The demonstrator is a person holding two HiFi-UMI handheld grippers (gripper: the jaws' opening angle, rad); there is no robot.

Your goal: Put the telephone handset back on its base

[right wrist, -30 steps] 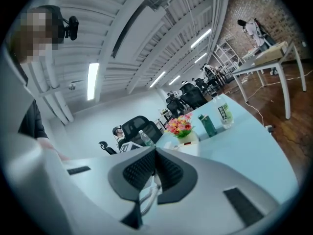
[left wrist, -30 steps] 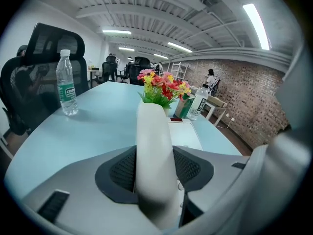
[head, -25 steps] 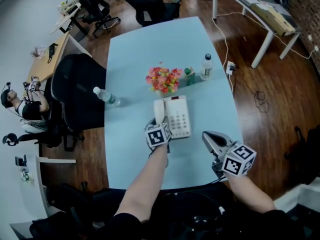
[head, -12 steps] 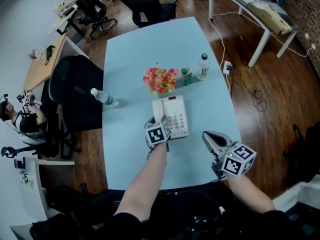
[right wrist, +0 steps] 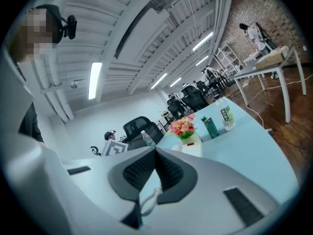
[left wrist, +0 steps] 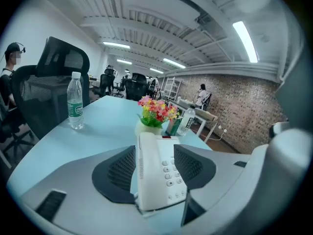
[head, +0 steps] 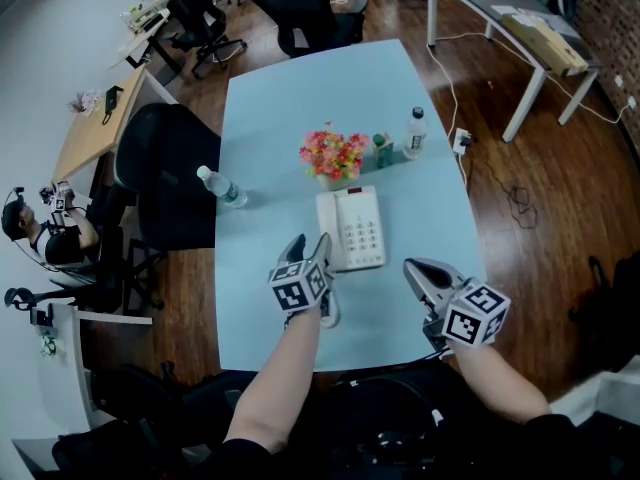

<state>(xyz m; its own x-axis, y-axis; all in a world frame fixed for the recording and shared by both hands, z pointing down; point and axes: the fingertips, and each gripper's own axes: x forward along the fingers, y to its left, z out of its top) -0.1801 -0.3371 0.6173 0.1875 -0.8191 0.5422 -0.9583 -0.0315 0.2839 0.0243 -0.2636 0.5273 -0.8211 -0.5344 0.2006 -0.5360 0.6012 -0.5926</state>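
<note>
The white telephone base [head: 362, 233] lies mid-table with the handset [head: 327, 230] resting in its cradle along the left side. In the left gripper view the handset [left wrist: 149, 168] sits on the base [left wrist: 171, 173] a short way ahead of the jaws. My left gripper [head: 306, 249] is just in front of the phone's near left corner. Its jaws are opening wide, with nothing pressed between the pads [left wrist: 117, 173]. My right gripper [head: 424, 277] hovers to the right of the phone, apart from it. Its pads [right wrist: 146, 168] meet at the tips, and the coiled cord [right wrist: 149, 199] shows beyond them.
A pot of bright flowers [head: 333, 156], a green can [head: 383, 150] and a water bottle [head: 415, 133] stand just behind the phone. Another bottle [head: 222, 190] is near the table's left edge, next to a black chair [head: 165, 178]. The coiled cord [head: 328, 313] trails under my left gripper.
My left gripper has let go of the handset, opened and drawn back towards me. The handset now rests on the base. The right gripper has stayed put.
</note>
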